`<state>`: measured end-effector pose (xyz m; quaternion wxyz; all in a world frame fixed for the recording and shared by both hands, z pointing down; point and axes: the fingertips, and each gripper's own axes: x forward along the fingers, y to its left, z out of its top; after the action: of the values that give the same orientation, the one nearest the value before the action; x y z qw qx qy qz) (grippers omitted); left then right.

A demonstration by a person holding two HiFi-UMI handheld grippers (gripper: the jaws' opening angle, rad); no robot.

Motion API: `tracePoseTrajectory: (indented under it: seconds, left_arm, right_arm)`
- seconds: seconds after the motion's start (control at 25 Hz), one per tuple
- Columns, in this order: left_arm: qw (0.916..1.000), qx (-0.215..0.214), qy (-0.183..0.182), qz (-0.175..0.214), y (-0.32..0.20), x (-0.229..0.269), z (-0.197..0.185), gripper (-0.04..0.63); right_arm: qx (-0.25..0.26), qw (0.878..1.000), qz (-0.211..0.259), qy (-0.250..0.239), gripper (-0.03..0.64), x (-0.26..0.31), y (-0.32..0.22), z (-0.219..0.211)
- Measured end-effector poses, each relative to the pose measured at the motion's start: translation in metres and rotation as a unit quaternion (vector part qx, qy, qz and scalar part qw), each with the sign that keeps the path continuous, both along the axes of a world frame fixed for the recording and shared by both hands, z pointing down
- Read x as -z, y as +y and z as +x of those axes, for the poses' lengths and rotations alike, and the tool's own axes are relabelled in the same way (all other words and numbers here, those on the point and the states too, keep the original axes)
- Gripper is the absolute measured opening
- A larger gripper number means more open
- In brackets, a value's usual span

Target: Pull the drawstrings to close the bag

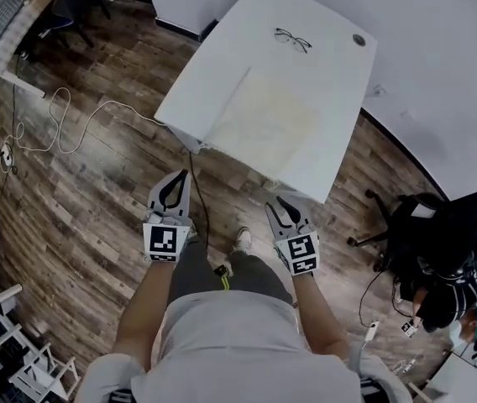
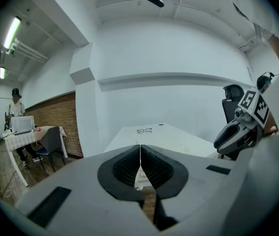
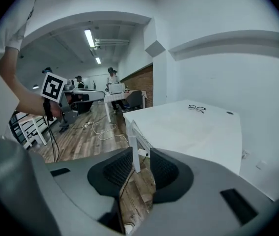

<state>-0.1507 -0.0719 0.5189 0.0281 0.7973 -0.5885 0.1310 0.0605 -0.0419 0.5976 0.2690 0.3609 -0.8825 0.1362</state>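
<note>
White table, cream bag

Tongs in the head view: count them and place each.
2. The left tongs, shut, hang over the brown wooden plank floor near the white rectangular table's corner. The right tongs, slightly open, hang beside them.

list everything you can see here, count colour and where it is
table: one, white, ahead of the person
bag: one, pale cream, flat on the middle of the table
glasses: one pair, dark frame, far end of the table
cable: one, white, looped on the floor left of the table
office chair: one, black, right of the table
seated person: one, dark clothes, beside the office chair
floor: brown wood planks
left gripper: one, grey and black, shut, empty, held short of the table
right gripper: one, grey and black, open, empty, held short of the table
</note>
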Motion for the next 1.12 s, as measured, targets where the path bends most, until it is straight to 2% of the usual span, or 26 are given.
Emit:
tracePoseTrajectory:
  seconds: [0.28, 0.48, 0.6, 0.8, 0.96, 1.12]
  left_arm:
    - [0.9994, -0.019, -0.008, -0.028, -0.036, -0.071, -0.008, 0.018]
    - [0.9988, 0.001, 0.001, -0.049, -0.053, -0.128, -0.011, 0.018]
    - [0.9982, 0.005, -0.009, -0.059, -0.066, -0.163, -0.014, 0.02]
    - [0.9979, 0.003, -0.018, -0.062, -0.084, -0.194, -0.011, 0.023]
    - [0.9972, -0.002, -0.022, -0.072, -0.093, -0.214, -0.011, 0.08]
    - [0.9968, 0.002, -0.017, -0.078, -0.1, -0.23, -0.015, 0.084]
  right_arm:
    - [-0.036, 0.998, -0.028, 0.032, 0.118, -0.072, -0.019, 0.007]
    - [-0.043, 0.998, -0.03, 0.04, 0.118, -0.113, -0.034, 0.012]
    - [-0.042, 0.998, -0.027, 0.037, 0.118, -0.132, -0.041, 0.008]
    - [-0.046, 0.998, -0.021, 0.031, 0.117, -0.149, -0.048, 0.005]
    - [-0.054, 0.998, -0.02, 0.027, 0.118, -0.16, -0.051, 0.007]
    - [-0.043, 0.998, -0.027, 0.027, 0.118, -0.174, -0.049, -0.001]
